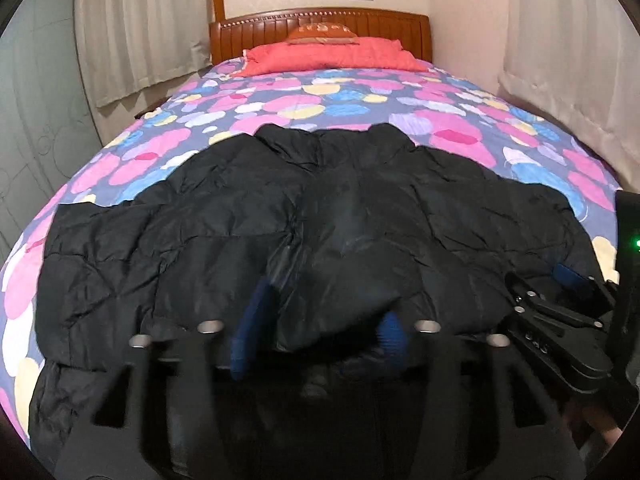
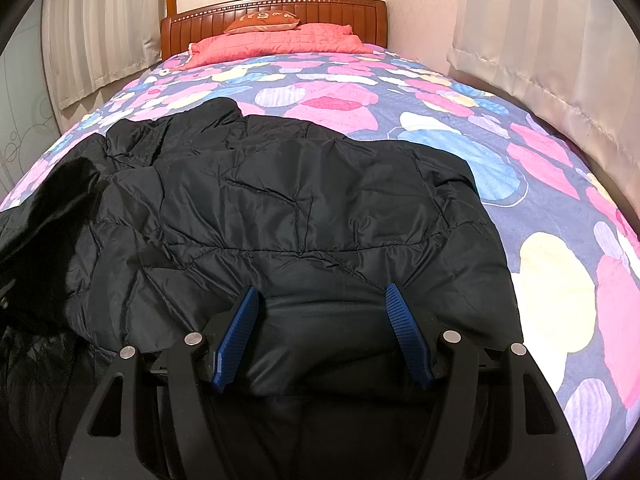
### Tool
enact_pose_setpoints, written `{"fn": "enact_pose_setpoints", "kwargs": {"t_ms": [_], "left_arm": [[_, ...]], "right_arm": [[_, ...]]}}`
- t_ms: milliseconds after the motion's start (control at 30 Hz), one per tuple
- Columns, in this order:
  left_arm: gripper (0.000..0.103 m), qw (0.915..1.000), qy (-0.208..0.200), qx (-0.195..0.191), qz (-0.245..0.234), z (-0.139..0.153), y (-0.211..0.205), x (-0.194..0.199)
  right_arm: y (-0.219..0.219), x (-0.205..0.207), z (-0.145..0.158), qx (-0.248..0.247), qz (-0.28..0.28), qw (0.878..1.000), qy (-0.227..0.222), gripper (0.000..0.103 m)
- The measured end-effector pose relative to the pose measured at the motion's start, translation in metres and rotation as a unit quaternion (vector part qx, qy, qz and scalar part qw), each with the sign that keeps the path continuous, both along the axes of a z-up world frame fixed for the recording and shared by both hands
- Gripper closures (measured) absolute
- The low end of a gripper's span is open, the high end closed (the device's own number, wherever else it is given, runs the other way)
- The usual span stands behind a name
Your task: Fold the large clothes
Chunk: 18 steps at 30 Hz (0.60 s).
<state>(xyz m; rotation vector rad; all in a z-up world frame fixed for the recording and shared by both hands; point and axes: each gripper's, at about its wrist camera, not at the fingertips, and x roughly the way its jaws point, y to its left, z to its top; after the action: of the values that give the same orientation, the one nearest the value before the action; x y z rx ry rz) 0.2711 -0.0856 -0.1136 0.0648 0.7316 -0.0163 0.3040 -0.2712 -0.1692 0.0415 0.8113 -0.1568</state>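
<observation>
A black quilted jacket point(image 1: 280, 216) lies spread across the near half of the bed. In the left wrist view my left gripper point(image 1: 324, 320) hovers low over its near edge, blurred. Its blue pads point(image 1: 256, 312) stand apart, and a puffed fold of the jacket bulges up between them without being squeezed. My right gripper point(image 2: 324, 320) rests over the jacket's point(image 2: 304, 200) near right part, open, with smooth black fabric lying between its blue pads point(image 2: 404, 328). The right gripper point(image 1: 560, 304) also shows at the right edge of the left wrist view.
The bed carries a purple cover with pink, blue and yellow blotches point(image 2: 460, 128). A red quilted pillow point(image 1: 332, 56) and an orange cushion point(image 1: 322, 32) lie by the wooden headboard point(image 1: 256, 28). Pale curtains point(image 2: 540, 40) hang on both sides.
</observation>
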Motion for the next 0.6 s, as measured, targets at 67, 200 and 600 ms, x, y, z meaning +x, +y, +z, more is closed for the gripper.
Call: {"fn": "enact_pose_setpoints", "kwargs": {"t_ms": [67,200,600], "left_arm": [[0.044,1.0,-0.002,-0.004,-0.003,0.005,0.001,-0.006],[0.037,0.9996,-0.009,-0.028,-0.004,0.022,0.013,-0.03],[0.024,0.9951,-0.063,0.006,0.076,0.051,0.113,-0.091]], "right_arm": [[0.0,0.0,0.0,0.0,0.0,1.0,0.0,0.037],[-0.001,0.001,0.004,0.003,0.001,1.0,0.003,0.037],[0.058,-0.008,0.057,0.085,0.067,0.994,-0.02,0.037]]}}
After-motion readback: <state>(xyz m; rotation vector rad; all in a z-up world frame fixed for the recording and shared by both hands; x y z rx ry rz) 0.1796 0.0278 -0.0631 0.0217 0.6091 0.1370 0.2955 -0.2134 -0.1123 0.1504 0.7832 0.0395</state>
